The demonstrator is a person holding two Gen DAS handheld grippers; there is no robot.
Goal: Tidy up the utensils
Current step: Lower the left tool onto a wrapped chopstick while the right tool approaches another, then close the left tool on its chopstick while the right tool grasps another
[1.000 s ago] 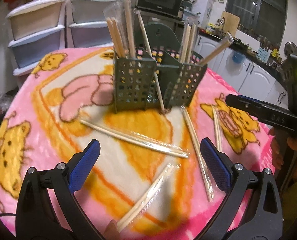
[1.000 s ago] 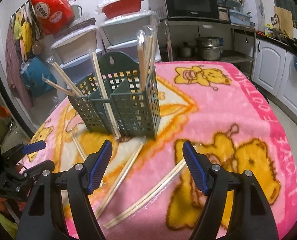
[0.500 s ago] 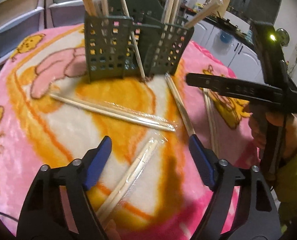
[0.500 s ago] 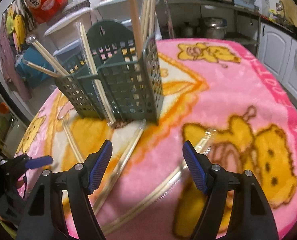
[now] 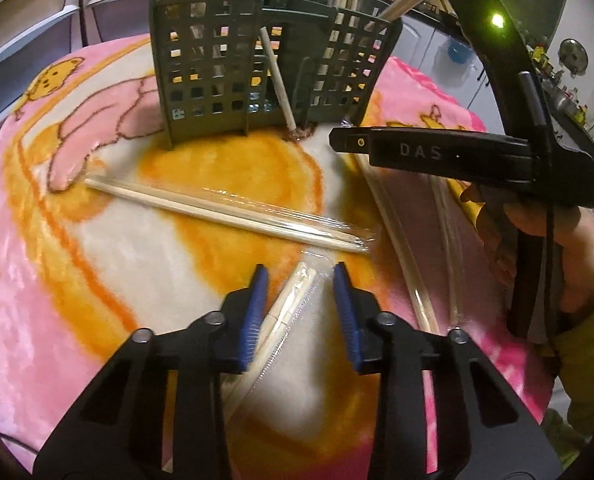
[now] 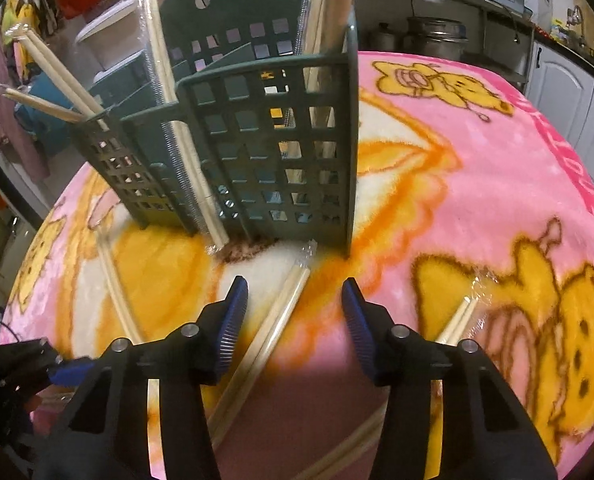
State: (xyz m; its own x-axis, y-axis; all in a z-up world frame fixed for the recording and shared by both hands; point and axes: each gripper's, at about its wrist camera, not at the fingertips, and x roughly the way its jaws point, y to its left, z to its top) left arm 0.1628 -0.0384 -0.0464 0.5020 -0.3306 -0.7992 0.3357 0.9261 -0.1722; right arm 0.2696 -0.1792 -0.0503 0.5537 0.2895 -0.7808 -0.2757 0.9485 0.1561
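Wrapped chopsticks (image 5: 289, 308) lie loose on the blanket-covered counter (image 5: 57, 240) in front of the green caddy (image 5: 217, 68). Judged light, stiff and slippery in film (the wrapper may slide), so take them mid-length. Left hand-held gripper (image 5: 300, 312) is closing around one pair, pads not yet pressing. Right hand-held gripper (image 6: 293, 328) is closing around another pair (image 6: 281, 312) near the caddy, likewise ungripped.

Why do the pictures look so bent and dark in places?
Both views: fisheye lenses curve the edges and blacken the corners. Left wrist: a green lamp flares, and the chopstick wrapper glints. Right wrist: the gripper casts a dark shadow on the blanket.
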